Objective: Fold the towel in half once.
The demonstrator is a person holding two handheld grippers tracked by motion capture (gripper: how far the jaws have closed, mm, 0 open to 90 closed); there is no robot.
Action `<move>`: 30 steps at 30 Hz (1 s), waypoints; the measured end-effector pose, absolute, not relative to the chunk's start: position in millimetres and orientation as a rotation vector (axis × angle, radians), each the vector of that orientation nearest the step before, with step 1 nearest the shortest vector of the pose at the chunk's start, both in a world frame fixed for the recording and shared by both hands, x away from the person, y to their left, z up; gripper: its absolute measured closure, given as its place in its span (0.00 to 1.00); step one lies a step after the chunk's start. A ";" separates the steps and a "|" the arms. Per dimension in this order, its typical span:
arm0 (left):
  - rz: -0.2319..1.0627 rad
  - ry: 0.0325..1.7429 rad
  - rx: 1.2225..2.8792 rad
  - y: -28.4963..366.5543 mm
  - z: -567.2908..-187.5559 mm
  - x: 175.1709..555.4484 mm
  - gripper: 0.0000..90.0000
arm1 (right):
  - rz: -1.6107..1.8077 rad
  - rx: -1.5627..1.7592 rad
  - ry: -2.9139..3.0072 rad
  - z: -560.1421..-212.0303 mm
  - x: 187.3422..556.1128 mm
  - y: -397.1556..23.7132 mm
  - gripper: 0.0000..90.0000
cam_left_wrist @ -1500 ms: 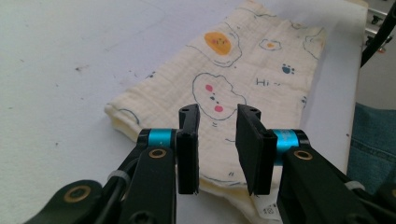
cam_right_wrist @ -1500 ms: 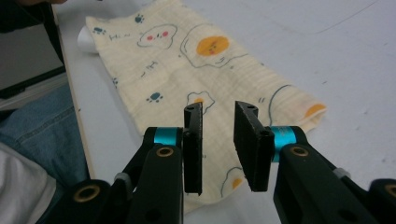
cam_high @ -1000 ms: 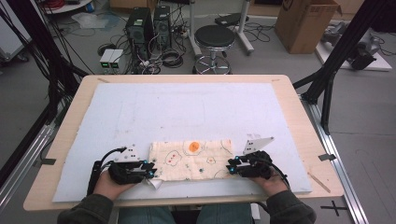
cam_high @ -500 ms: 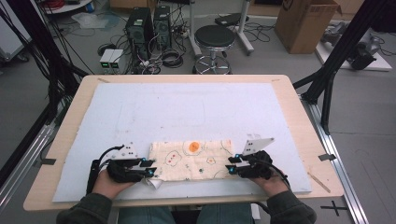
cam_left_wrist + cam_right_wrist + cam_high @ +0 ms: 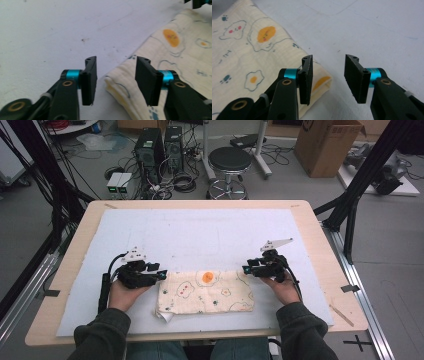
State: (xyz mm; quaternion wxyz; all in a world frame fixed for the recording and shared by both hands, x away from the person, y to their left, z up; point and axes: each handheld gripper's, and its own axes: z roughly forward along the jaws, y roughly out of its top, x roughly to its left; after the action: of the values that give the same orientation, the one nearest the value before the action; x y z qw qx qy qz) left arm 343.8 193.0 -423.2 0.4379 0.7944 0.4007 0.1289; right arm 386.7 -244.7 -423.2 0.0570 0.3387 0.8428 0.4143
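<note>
- Lying flat near the front edge of the table (image 5: 320,250), between the person's two hands, is a folded cream cloth (image 5: 205,292) printed with fried-egg figures; one orange yolk sits near the middle of its far edge.
- Its front left corner is turned up a little, showing a pale underside.
- The cloth rests on a white mat (image 5: 200,235) that covers most of the wooden top.
- The left tongs (image 5: 161,275) sit at the cloth's left end. In the left gripper view the left tongs (image 5: 116,77) have just been opening: their jaws stand apart, with the folded corner of the cloth (image 5: 175,57) between them and no pad pressing on it.
- The right tongs (image 5: 246,269) are at the cloth's right end. In the right gripper view the right tongs (image 5: 328,77) have also just been opening; the gap between the jaws lies over bare mat, and the cloth (image 5: 249,50) corner lies under and beside the left jaw, not gripped.
- Beyond the table, on the floor, stand a round black stool (image 5: 230,160), computer towers (image 5: 160,145) with loose cables, and a cardboard box (image 5: 327,142).
</note>
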 end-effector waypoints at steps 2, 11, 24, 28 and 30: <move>0.315 0.998 2.000 190.2 -425.2 349.7 0.52 | 1.285 1.042 2.558 -426.8 390.6 -243.4 0.65; 0.228 1.013 2.058 188.4 -436.9 360.4 0.70 | 1.250 1.054 2.671 -436.5 396.2 -241.8 0.73; 0.284 0.997 2.036 192.8 -430.6 357.4 0.95 | 1.203 0.975 2.650 -425.4 390.6 -236.1 0.95; 0.307 1.018 1.997 197.8 -428.2 358.7 0.95 | 1.207 0.969 2.617 -415.8 392.4 -233.5 0.95; 0.308 1.032 1.983 198.8 -428.8 360.3 0.95 | 1.205 0.965 2.610 -415.2 394.6 -232.1 0.95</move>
State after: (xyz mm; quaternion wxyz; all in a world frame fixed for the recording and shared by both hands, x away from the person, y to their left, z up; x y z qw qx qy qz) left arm 360.3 198.8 -428.8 0.4283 0.7941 0.4132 0.1234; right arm 394.6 -232.1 -415.2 0.0546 0.3178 0.8594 0.3969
